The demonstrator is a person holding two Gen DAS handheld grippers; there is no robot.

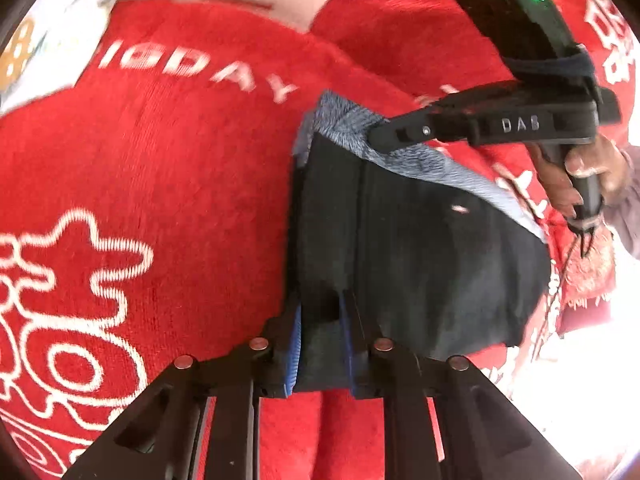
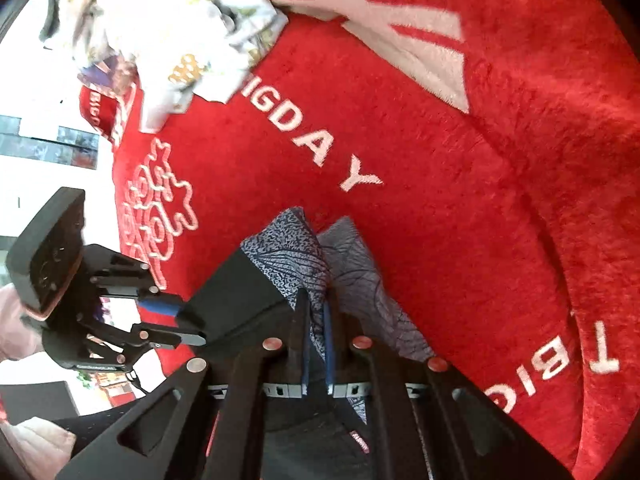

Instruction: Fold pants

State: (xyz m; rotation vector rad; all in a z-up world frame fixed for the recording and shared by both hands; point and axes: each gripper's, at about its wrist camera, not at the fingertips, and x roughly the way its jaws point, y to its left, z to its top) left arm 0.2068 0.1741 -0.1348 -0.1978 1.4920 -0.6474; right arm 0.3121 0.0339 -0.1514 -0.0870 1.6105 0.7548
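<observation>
Pants [image 1: 420,248] on red blanket [image 1: 160,168] w/ white lettering; both grippers' jaws clamped on them.

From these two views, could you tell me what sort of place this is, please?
Probably a home, likely a bed or sofa used for folding laundry. A plush red blanket with white lettering covers the surface, a heap of pale printed clothes lies at its far edge, and dark pants are being handled on it.

pants [image 1: 420,248]: matt dark cloth | blanket [image 1: 180,168]: red fuzzy pile, prob. fleece
</observation>
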